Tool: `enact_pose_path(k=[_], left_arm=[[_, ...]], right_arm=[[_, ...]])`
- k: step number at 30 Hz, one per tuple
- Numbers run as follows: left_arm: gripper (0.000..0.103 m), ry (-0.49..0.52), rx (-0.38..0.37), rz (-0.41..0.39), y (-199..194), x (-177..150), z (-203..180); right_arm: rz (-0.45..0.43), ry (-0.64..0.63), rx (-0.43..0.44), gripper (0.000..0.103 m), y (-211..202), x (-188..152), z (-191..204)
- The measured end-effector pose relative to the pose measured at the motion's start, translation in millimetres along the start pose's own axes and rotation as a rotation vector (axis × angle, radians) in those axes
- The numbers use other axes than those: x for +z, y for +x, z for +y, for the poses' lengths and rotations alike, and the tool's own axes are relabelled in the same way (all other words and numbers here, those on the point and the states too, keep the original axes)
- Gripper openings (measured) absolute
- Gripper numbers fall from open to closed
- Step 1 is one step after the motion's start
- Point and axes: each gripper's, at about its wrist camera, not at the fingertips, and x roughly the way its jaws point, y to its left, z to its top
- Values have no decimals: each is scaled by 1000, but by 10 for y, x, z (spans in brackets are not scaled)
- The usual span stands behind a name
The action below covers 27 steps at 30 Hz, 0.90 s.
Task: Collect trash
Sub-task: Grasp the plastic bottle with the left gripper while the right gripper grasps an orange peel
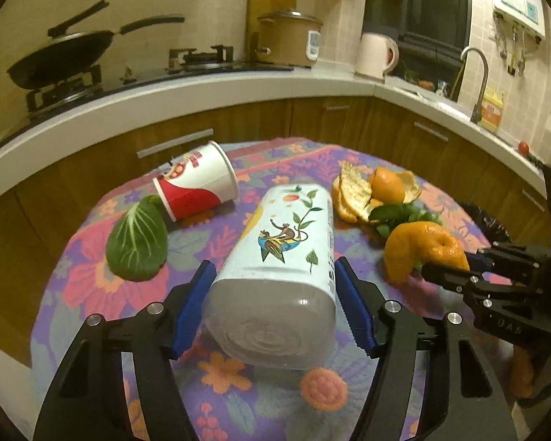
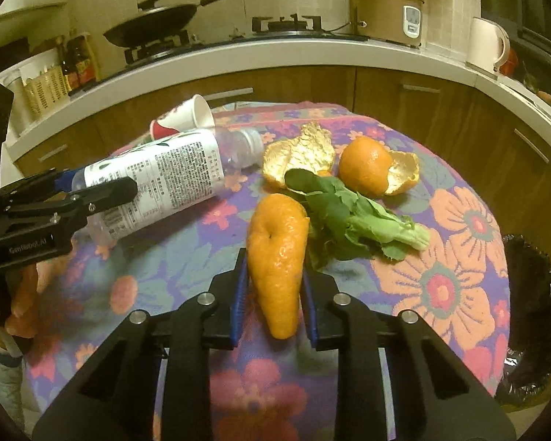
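Two peels (image 2: 341,163), greens (image 2: 352,217), cup (image 1: 196,185) crowd the gripped bottle (image 1: 283,253).

Bottle (image 1: 279,257) on its side at table (image 1: 92,294) middle, between left gripper (image 1: 275,294) fingers. Cup (image 1: 196,185) behind-left, tipped over; leaf (image 1: 137,239) left of bottle. Peel (image 2: 275,253) right of bottle, between right gripper (image 2: 272,294) fingers; greens (image 2: 352,217) and more peels (image 2: 378,169) behind it.
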Motion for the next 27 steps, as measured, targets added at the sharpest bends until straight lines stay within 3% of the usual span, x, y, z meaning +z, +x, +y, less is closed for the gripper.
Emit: enact_pose_path(k=[8, 15, 21, 27], left_arm=[[61, -25, 4, -80, -369, 48, -59], [60, -35, 3, -143, -550, 179, -94], [60, -6, -32, -195, -645, 405, -295], [60, 72, -87, -225, -637, 718, -738]], right_arm=[[-58, -3, 79, 22, -323, 35, 41], [-136, 2, 77, 22, -636, 119, -9], [-195, 59, 41, 22, -881, 167, -339], [-241, 138, -16, 22, -1099, 150, -822]])
